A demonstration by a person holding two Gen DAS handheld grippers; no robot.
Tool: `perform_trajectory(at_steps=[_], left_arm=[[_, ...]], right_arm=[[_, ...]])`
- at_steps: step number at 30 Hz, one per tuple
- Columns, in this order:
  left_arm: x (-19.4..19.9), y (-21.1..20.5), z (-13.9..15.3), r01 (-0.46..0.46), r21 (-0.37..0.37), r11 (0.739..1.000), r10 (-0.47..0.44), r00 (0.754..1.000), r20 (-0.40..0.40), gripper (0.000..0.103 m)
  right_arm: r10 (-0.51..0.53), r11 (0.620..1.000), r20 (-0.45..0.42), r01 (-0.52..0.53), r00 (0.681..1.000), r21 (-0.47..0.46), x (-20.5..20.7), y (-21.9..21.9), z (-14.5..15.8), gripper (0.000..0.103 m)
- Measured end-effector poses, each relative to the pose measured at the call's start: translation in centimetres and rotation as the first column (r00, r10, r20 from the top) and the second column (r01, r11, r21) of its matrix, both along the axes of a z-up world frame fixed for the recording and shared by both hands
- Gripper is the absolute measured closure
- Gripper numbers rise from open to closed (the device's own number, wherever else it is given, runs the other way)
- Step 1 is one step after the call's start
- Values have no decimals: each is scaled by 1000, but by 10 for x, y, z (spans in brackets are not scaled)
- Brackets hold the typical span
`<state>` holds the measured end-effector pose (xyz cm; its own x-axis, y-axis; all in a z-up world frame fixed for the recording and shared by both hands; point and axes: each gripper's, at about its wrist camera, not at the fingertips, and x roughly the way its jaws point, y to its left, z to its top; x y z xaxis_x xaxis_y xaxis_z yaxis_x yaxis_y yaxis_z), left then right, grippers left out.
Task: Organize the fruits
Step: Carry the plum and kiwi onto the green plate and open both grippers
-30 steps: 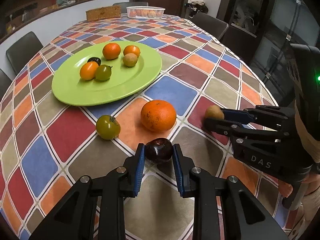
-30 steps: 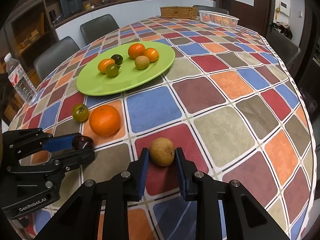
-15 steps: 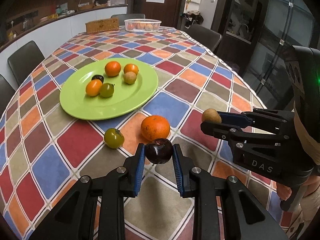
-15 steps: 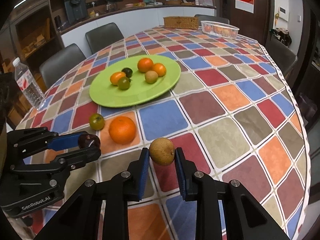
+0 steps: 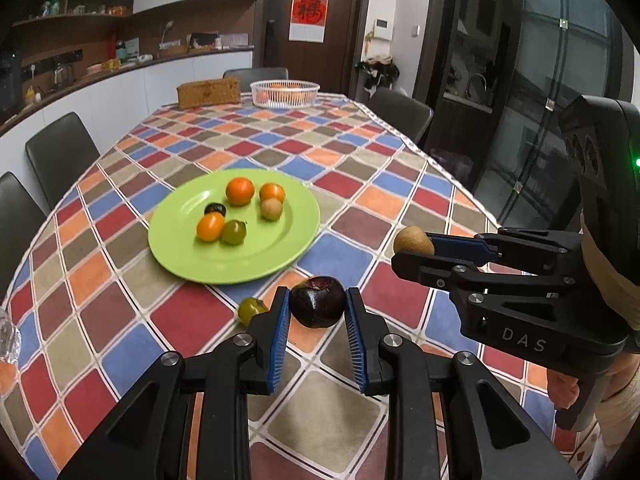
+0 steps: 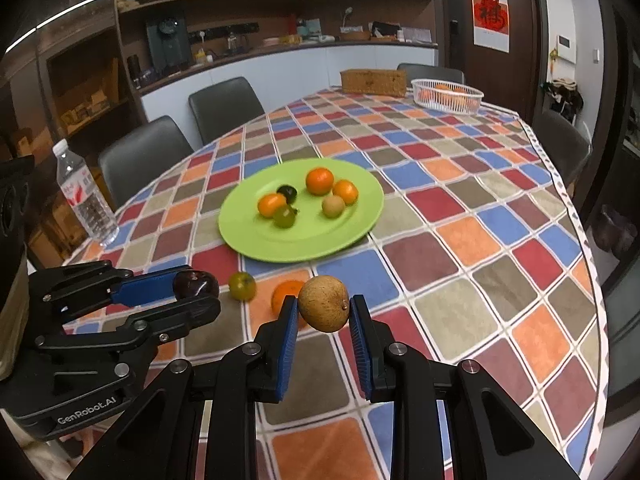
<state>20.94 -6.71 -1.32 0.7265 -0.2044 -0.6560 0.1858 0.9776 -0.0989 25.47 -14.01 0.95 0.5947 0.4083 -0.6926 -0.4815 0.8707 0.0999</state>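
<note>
- Left gripper (image 5: pixel 317 307) clamps a dark plum (image 5: pixel 318 302); right gripper (image 6: pixel 324 312) clamps a brown fruit (image 6: pixel 324 303), both raised off the tablecloth (image 6: pixel 460 240)
- Green plate (image 5: pixel 256 264) lies at 11 o'clock
- Lower each onto bare plate, clear of fruit already there, and release gently

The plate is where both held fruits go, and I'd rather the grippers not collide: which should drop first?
Probably the left. Its gripper holds the plum straight in line with the plate. The right gripper, holding the brown fruit, would come in from the side.
</note>
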Motion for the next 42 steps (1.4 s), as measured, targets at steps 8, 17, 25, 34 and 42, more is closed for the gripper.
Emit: perform_trajectory(at_steps=[8, 17, 25, 34, 42], left_arm=[[-4, 17, 17, -22, 9, 1000, 21, 998, 65, 76], [5, 42, 31, -42, 18, 999, 40, 991, 126, 76], [23, 66, 36, -69, 25, 997, 64, 986, 156, 76], [52, 88, 30, -70, 26, 997, 65, 988, 143, 76], [86, 106, 14, -59, 26, 998, 57, 994, 98, 76]], right_arm=[[3, 1000, 31, -4, 1000, 26, -1, 13, 14, 76], [-1, 998, 56, -3, 998, 57, 10, 32, 28, 76], [10, 998, 72, -14, 997, 61, 28, 56, 35, 76], [20, 999, 64, -22, 998, 44, 60, 80, 35, 76], [19, 1000, 21, -19, 1000, 13, 91, 99, 22, 76]])
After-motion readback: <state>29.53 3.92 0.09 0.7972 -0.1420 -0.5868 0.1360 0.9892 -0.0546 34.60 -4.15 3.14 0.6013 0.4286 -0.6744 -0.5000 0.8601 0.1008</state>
